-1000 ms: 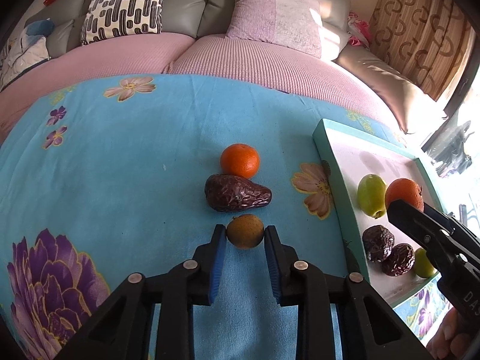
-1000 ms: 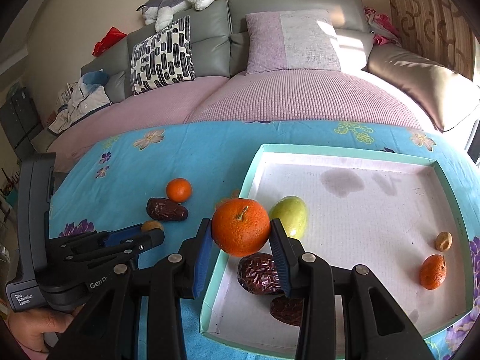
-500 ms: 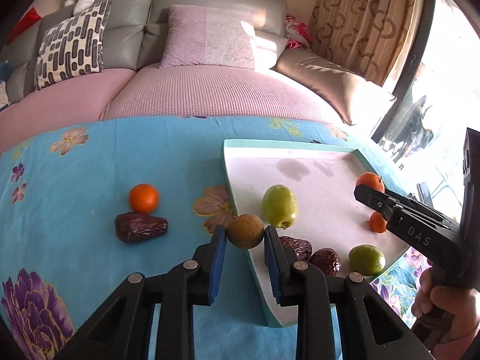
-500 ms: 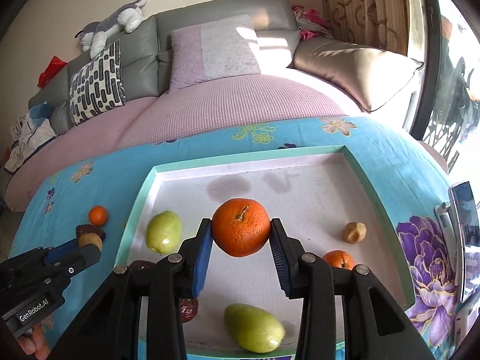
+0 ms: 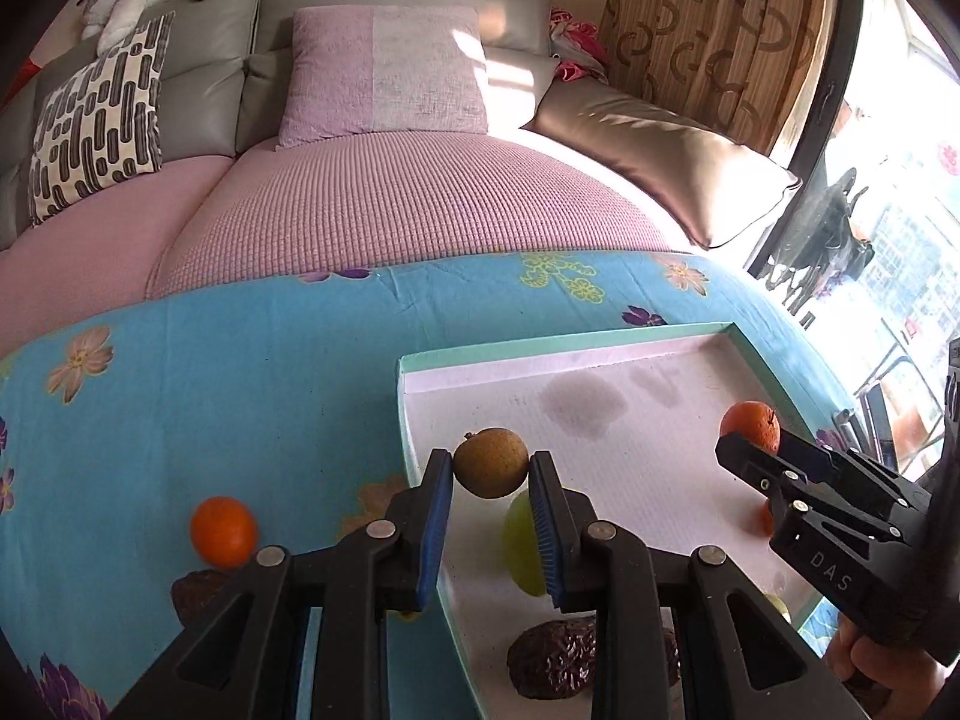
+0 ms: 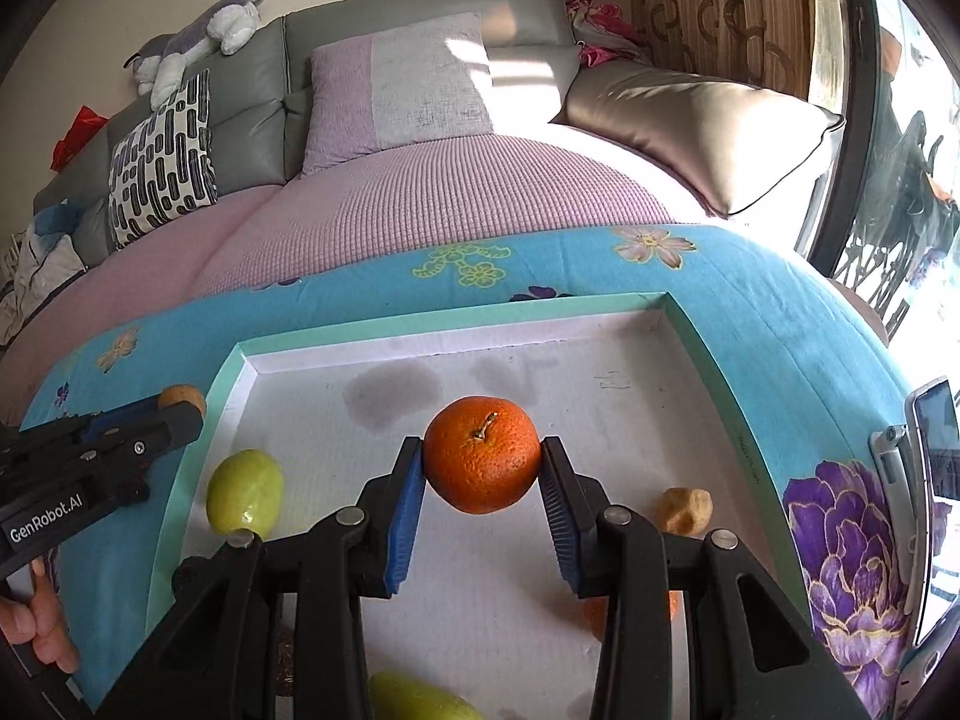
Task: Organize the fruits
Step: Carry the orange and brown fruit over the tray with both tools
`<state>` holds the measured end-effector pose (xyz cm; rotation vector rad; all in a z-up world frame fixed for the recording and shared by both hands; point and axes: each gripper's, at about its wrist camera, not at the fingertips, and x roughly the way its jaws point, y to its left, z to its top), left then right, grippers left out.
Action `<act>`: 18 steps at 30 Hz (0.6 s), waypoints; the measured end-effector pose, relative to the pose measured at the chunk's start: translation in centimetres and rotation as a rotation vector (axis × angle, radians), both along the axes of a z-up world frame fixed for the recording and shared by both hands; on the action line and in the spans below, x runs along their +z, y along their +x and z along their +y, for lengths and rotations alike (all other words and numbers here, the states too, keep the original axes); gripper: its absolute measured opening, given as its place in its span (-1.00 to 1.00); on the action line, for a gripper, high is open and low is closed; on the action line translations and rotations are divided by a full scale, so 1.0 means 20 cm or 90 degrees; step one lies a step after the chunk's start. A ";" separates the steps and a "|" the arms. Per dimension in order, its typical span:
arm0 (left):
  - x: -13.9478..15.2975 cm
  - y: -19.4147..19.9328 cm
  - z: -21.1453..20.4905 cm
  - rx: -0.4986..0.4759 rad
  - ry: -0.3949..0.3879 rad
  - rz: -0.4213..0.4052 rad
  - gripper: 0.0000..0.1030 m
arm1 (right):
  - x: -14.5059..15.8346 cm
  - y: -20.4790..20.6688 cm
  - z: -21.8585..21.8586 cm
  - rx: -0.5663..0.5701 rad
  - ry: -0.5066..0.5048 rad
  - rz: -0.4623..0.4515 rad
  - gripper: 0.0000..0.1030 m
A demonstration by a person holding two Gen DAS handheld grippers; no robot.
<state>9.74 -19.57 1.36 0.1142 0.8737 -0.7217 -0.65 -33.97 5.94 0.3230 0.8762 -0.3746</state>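
My left gripper (image 5: pixel 491 474) is shut on a small brown round fruit (image 5: pixel 491 462), held just above the left part of the white tray with the teal rim (image 5: pixel 570 345). My right gripper (image 6: pixel 482 471) is shut on a large orange (image 6: pixel 482 461) above the tray's middle (image 6: pixel 420 333). In the tray lie a green fruit (image 6: pixel 245 491), another green fruit (image 6: pixel 420 699) at the front, a tan lumpy fruit (image 6: pixel 684 510), a small orange (image 6: pixel 597 615) under the right finger, and dark dates (image 5: pixel 555 657). A small orange (image 5: pixel 223 531) and a date (image 5: pixel 195 591) lie on the blue cloth.
The table has a blue flowered cloth (image 5: pixel 240 372). A pink-covered sofa (image 5: pixel 390 198) with cushions stands behind it. A phone (image 6: pixel 936 480) lies at the table's right edge. A hand (image 6: pixel 36 624) holds the left gripper's handle.
Both grippers have moved right and forward with their fruits. The left one now holds the brown fruit over the tray's left part; the right one holds the orange nearer the tray's right side.
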 end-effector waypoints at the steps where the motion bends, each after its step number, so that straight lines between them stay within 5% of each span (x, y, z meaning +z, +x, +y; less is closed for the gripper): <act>1: -0.01 0.01 -0.01 0.000 0.003 0.001 -0.46 | -0.01 0.01 0.00 0.001 0.000 0.003 -0.22; 18: -0.12 0.07 -0.14 0.010 0.063 0.026 -0.46 | -0.07 -0.02 -0.07 -0.028 -0.002 0.038 -0.22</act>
